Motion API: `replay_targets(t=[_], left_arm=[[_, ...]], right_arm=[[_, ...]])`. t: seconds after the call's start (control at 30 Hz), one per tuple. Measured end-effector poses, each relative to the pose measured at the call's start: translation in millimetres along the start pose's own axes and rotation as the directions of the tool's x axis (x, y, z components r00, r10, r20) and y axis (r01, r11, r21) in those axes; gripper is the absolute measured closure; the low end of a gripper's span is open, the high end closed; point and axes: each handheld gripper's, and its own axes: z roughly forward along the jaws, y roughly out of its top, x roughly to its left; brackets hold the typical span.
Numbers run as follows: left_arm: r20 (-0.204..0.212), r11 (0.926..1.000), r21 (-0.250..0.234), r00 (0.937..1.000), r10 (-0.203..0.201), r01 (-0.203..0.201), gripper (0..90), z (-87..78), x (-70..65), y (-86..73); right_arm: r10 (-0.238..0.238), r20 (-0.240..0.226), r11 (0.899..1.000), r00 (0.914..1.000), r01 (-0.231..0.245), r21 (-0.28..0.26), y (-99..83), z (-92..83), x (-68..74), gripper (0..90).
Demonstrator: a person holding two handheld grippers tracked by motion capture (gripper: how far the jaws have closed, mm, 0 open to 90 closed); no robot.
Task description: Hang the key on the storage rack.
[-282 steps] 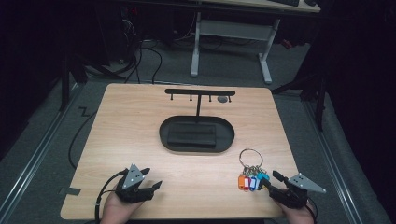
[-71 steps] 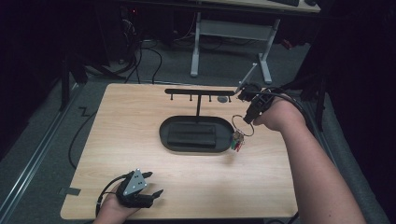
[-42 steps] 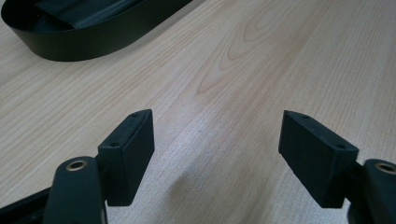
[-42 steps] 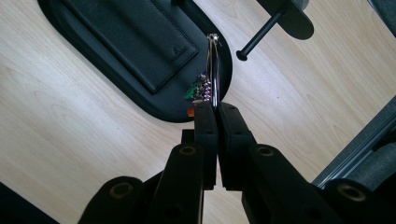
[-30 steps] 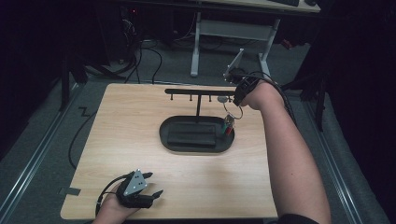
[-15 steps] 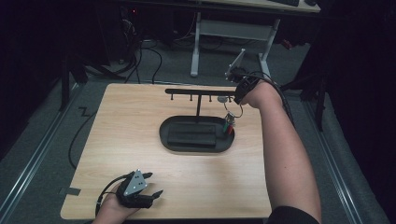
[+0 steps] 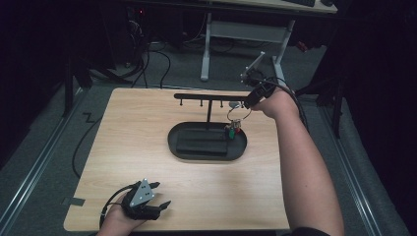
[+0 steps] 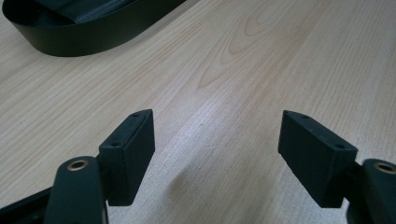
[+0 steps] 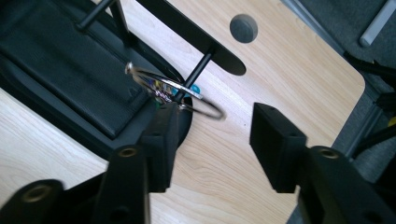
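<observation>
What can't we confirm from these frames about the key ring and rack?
- Whether the key ring rests fully on a peg: blurred in the right gripper view, too small in the high view.
- Count of key tags: too small in the high view, hidden behind the right gripper jaw in its own view. Its jaws have just been opening; nothing lies between them.
- Rack base: cut off in the left gripper view.

Dim lab: wooden table (image 7: pixel 147 147), floor cables (image 7: pixel 147 59)
</observation>
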Motion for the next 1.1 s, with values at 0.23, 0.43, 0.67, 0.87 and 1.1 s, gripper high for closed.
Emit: replay_targets(t=[0.23,0.43,0.67,0.87,1.1], left_arm=[[-0.002,1.0000,-0.004,1.0000,0.001,-0.001,27.7,0.8,-1.7,1.1],[0.007,0.9999,-0.002,0.9999,0.013,-0.013,27.6,2.9,-5.1,2.4],[-0.002,1.0000,-0.002,1.0000,-0.003,0.003,27.1,4.6,-4.4,1.7],[-0.007,0.9999,0.012,1.0000,-0.006,0.006,26.9,6.7,-3.4,0.9],[-0.013,0.9997,0.026,0.9999,-0.003,0.004,26.6,10.6,-5.2,-0.1]], right_arm=[[0.025,-0.072,0.995,0.9971,-0.032,-0.094,-42.0,-0.8,14.3,34.6],[0.049,-0.079,0.986,0.9956,-0.061,-0.156,-76.3,7.7,26.7,30.9],[0.079,-0.055,0.959,0.9954,-0.091,-0.269,-137.4,33.2,42.3,23.7],[0.084,0.017,0.934,0.9964,-0.072,-0.351,-181.9,51.1,58.8,19.6],[0.129,-0.020,0.883,0.9914,-0.124,-0.453,-230.2,73.2,84.0,15.4]])
